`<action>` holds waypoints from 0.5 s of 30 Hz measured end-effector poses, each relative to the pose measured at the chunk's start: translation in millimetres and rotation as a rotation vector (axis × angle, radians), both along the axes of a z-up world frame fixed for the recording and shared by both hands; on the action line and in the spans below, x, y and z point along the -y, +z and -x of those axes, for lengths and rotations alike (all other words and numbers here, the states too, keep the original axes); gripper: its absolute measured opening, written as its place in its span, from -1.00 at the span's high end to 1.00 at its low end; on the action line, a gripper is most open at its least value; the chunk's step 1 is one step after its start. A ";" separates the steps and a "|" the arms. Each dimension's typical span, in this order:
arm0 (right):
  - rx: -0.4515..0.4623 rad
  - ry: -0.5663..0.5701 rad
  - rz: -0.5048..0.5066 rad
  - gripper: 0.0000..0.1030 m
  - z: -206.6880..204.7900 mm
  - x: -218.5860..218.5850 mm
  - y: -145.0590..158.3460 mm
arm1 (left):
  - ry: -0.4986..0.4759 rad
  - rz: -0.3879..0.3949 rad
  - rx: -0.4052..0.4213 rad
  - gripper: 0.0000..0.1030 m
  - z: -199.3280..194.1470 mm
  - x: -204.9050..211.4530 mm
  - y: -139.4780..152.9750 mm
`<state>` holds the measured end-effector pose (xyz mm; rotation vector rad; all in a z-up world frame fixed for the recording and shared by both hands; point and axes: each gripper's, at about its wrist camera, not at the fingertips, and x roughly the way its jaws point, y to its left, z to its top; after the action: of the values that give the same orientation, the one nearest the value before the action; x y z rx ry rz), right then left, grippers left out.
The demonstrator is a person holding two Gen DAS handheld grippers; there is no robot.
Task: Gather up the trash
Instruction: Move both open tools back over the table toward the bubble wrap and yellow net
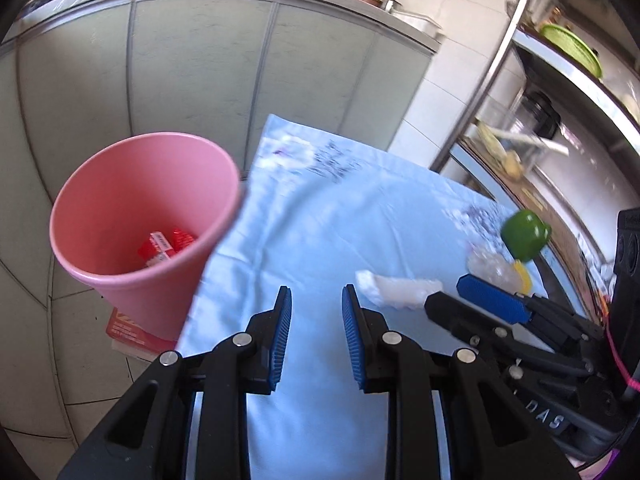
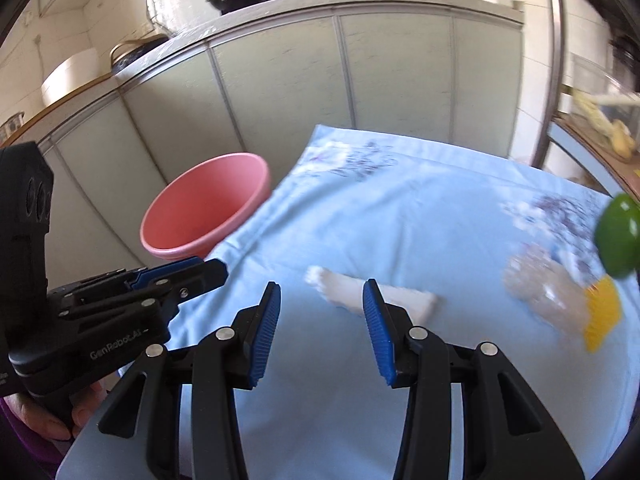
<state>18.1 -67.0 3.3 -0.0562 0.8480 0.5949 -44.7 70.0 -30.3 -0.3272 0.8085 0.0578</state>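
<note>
Trash is still on my counter [image 2: 400, 208]: both my left tongs [image 1: 316, 300] and right tongs [image 2: 320, 294] are partly open and empty, so next I grab the white wrapper [image 2: 360, 292] for the pink bin [image 1: 140, 216].

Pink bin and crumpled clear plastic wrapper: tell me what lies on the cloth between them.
One white crumpled tissue lies between the pink bin and the clear plastic wrapper; otherwise bare blue tablecloth. The right wrist view shows it best.
</note>
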 end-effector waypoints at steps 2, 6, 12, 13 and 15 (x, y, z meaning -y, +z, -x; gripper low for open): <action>0.004 -0.029 -0.005 0.15 2.9 14.1 -0.1 | -0.025 -0.020 -0.001 0.51 2.3 15.3 -1.5; 0.010 -0.085 -0.020 0.15 7.4 40.2 -1.2 | -0.080 -0.034 -0.027 0.51 4.8 38.6 -5.0; 0.016 -0.153 -0.031 0.15 12.5 66.9 -3.7 | -0.122 -0.029 -0.040 0.51 7.8 54.1 -4.6; 0.017 -0.163 -0.033 0.15 13.3 71.1 -4.4 | -0.133 -0.027 -0.046 0.51 8.2 57.2 -5.2; 0.018 -0.182 -0.030 0.15 14.9 76.7 -5.8 | -0.148 -0.023 -0.051 0.51 8.6 61.1 -6.0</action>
<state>3.3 -143.7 -2.5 0.0423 0.8163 0.4348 -53.4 8.9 -36.3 -0.2441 0.8804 -0.0632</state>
